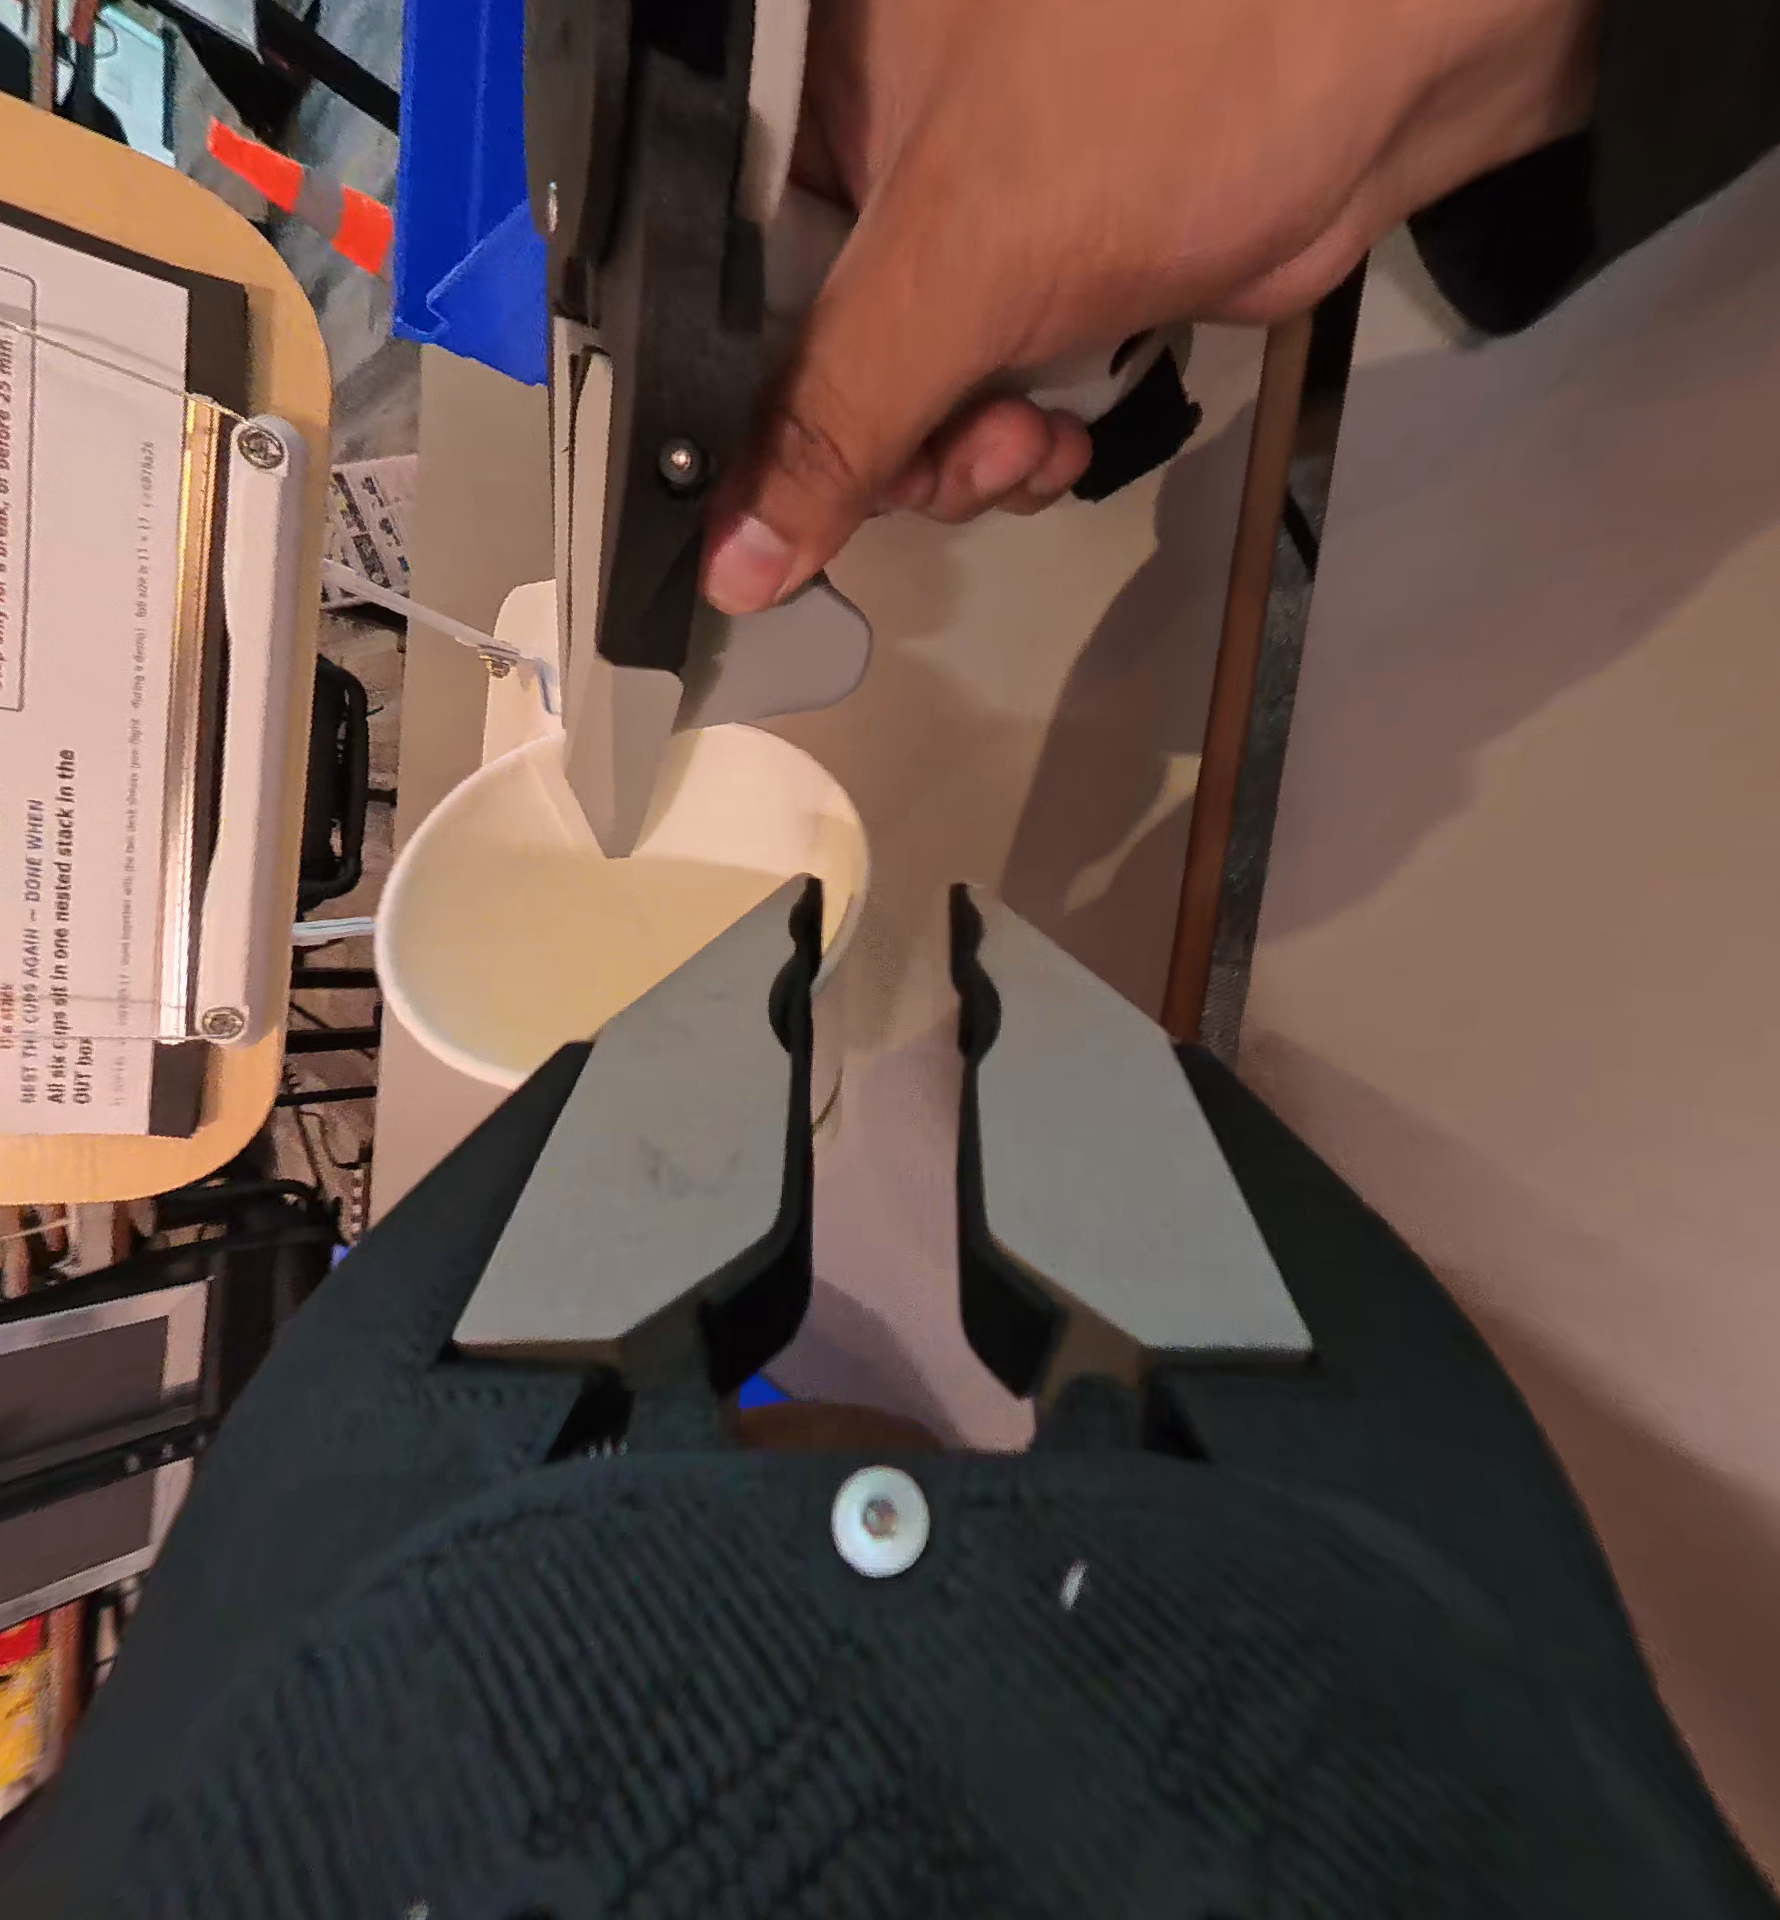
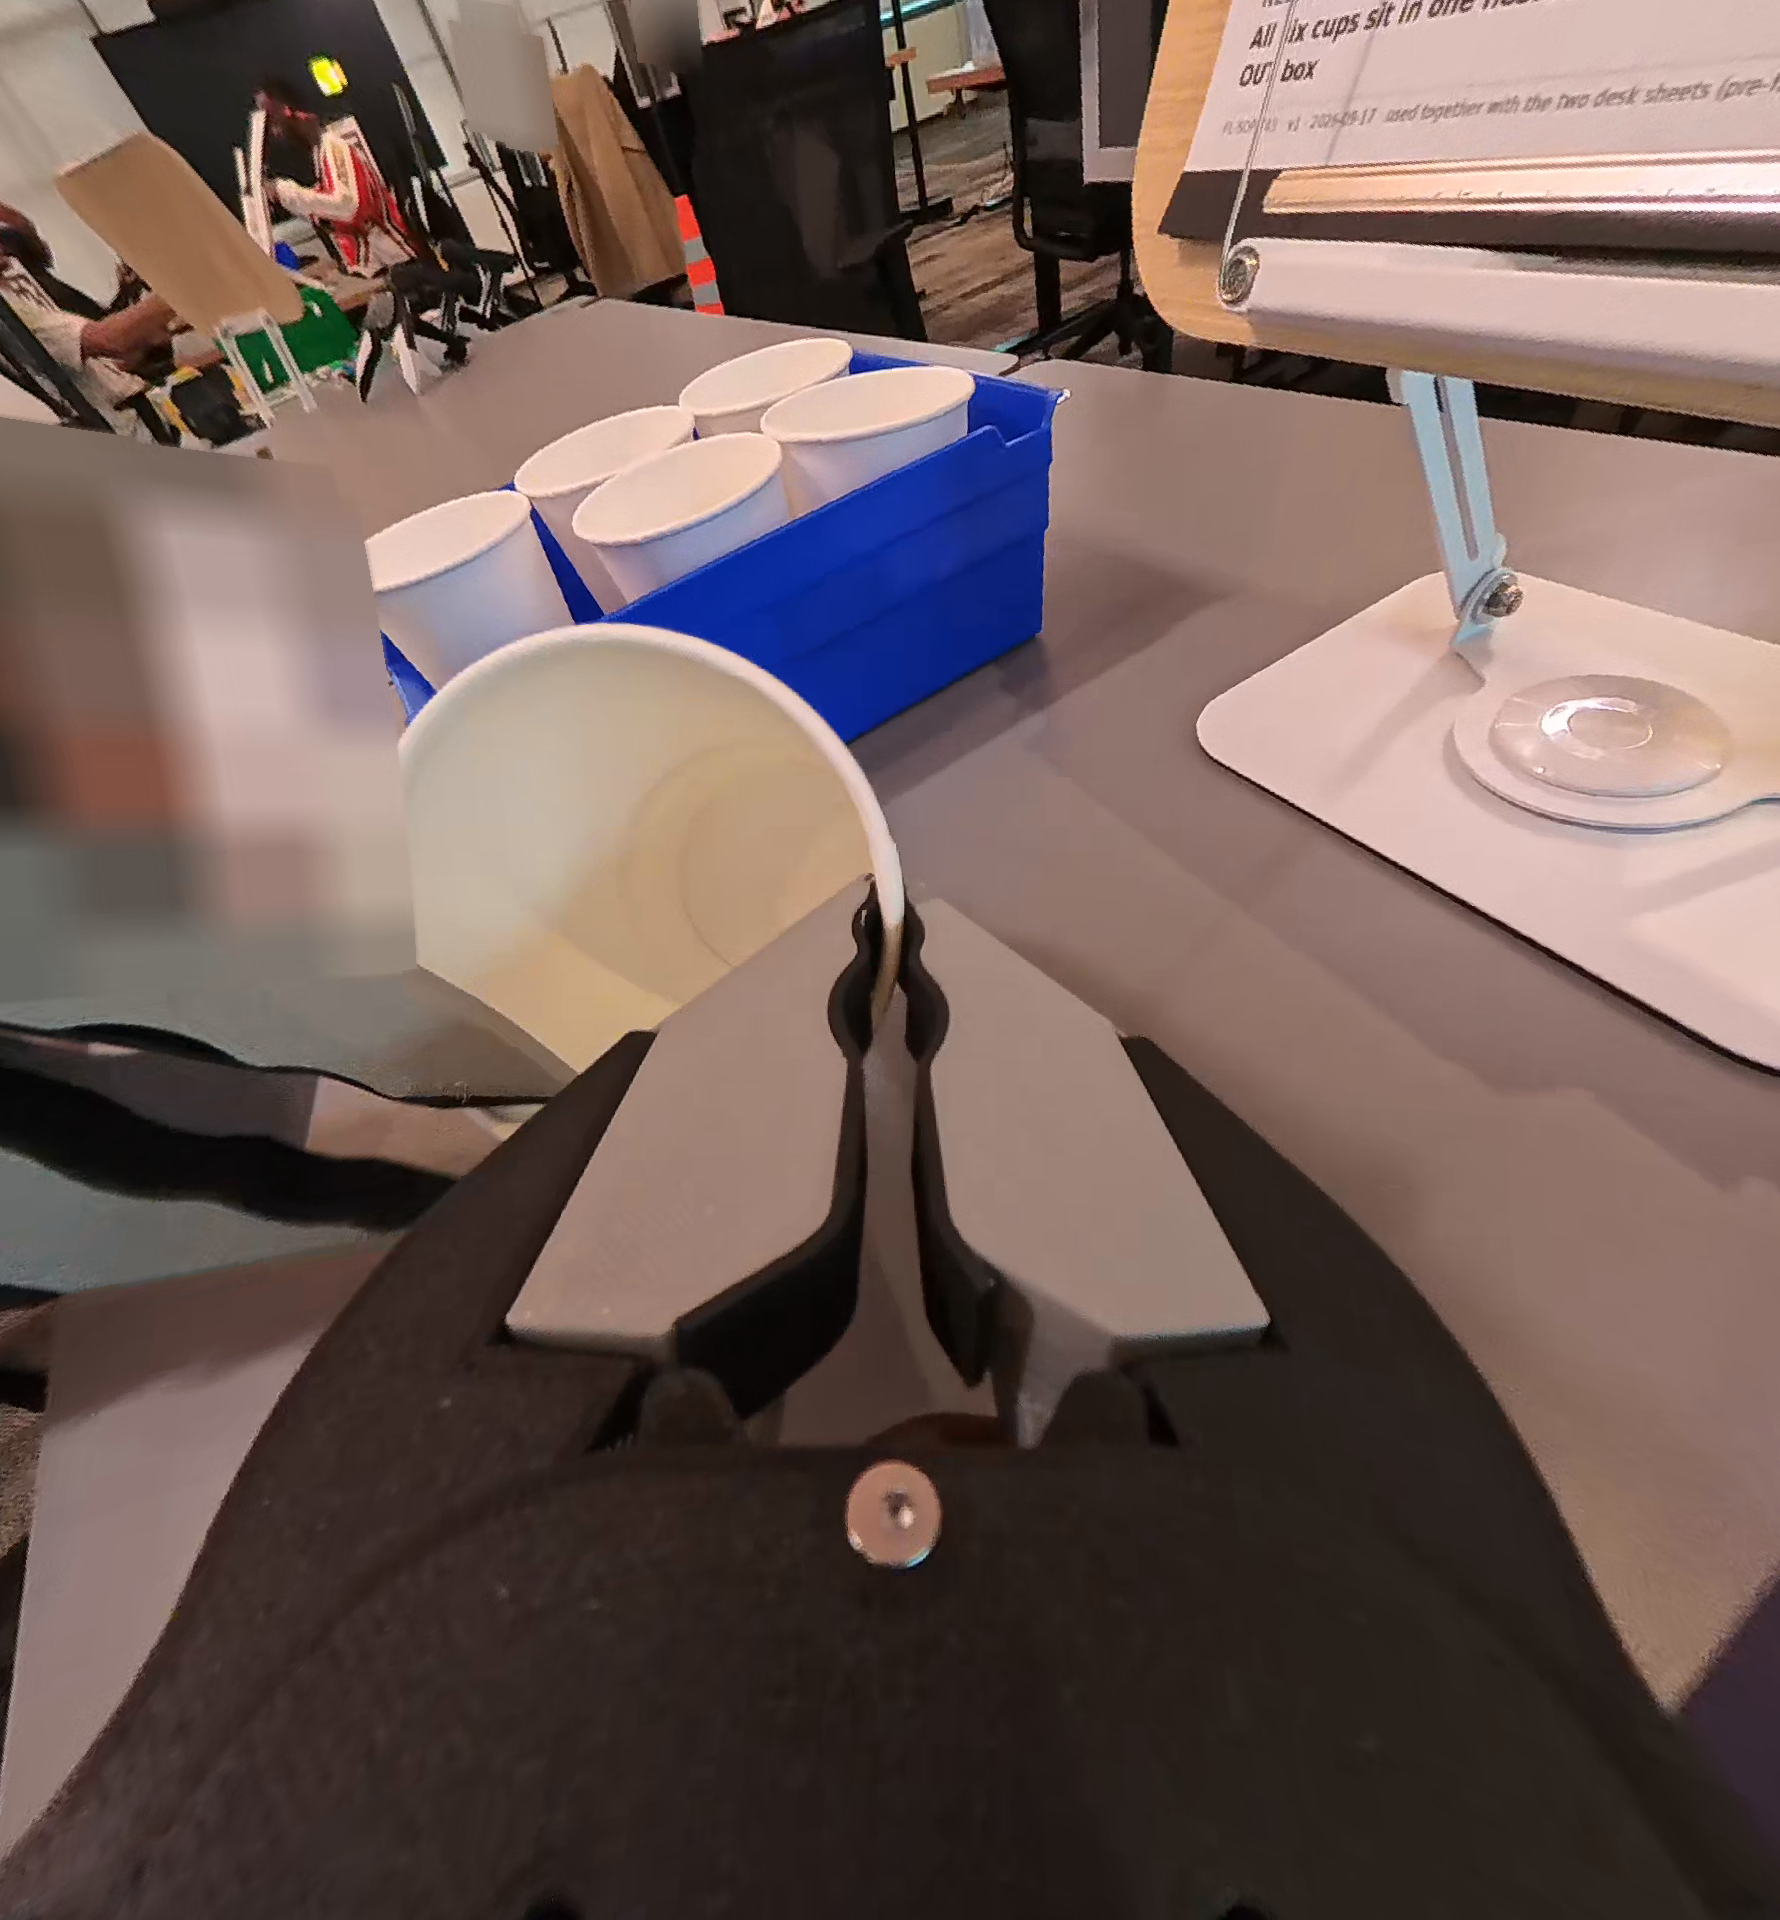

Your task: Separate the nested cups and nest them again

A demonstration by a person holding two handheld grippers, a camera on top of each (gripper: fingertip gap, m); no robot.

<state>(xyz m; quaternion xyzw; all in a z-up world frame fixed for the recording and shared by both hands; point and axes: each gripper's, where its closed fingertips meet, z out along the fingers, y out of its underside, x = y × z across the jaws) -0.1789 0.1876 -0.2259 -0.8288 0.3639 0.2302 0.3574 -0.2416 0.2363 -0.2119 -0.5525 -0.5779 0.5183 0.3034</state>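
Note:
A white paper cup hangs tilted above the grey table, its mouth towards the right wrist camera. My right gripper is shut on the cup's rim. In the left wrist view the same cup shows with my right gripper coming down from above, one finger inside the cup. My left gripper is open beside the cup's right wall, its left fingertip overlapping the rim. Several more white cups stand in a blue bin farther back.
A sheet holder on a wooden board stands on a white base plate at the right; it also shows at the left of the left wrist view. A hand holds the right gripper. People sit far behind. My right fingertips sit around 8 cm from my left ones.

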